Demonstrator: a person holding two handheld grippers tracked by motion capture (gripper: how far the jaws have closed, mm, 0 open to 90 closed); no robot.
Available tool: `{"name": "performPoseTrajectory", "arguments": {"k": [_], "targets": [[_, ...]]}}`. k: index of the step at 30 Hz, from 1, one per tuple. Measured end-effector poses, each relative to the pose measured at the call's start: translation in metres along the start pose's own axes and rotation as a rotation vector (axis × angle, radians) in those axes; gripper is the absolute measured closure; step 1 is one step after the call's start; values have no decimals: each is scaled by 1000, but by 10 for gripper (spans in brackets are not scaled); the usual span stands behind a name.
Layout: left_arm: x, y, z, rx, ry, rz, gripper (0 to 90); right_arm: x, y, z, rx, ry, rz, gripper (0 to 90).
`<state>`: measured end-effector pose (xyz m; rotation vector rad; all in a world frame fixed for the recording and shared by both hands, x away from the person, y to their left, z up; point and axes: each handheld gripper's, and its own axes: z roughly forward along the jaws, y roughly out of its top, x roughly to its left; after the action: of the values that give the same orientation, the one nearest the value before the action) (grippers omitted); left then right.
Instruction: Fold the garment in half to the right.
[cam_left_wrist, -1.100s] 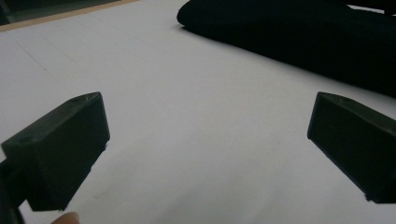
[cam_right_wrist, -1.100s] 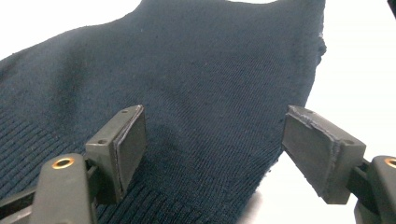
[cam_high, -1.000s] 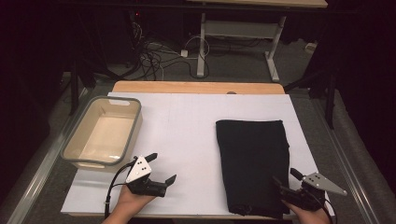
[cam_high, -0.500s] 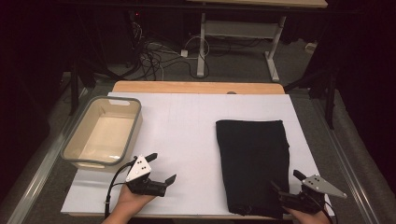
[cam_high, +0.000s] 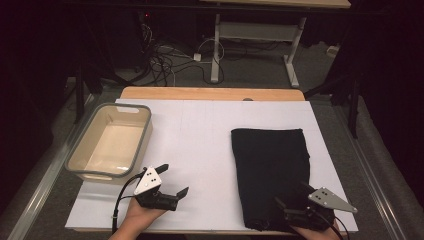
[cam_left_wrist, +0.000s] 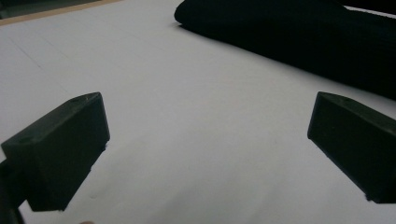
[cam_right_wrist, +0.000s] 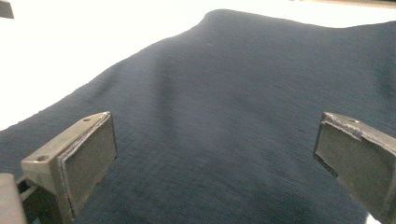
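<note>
The left tool (cam_high: 169, 180) is black, with two blocky, wedge-shaped jaws and a pale three-cornered plate on top marked with small dark dots. A thin black cable loops from its rear. The right tool (cam_high: 289, 201) is alike; its jaw pads look grey and flat, with a small screw hole near each tip.
</note>
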<state>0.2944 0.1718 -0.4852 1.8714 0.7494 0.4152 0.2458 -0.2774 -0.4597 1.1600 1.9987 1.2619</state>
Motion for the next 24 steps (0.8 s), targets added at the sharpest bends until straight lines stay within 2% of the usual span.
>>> {"name": "performPoseTrajectory", "arguments": {"k": [8,10,13,17,21,24], "targets": [[0,0,0,-1,1,4,0,37,5,7,10,79,-61,29],[0,0,0,-2,1,5,0,44,3,9,19,97,-72,71],[0,0,0,-1,0,5,0,53,2,9,26,121,-74,182],[0,0,0,0,-2,5,0,64,4,6,10,158,-72,327],[0,0,0,0,-3,5,0,80,7,6,16,174,-107,408],[0,0,0,0,-1,6,0,92,3,11,55,196,-128,426]]}}
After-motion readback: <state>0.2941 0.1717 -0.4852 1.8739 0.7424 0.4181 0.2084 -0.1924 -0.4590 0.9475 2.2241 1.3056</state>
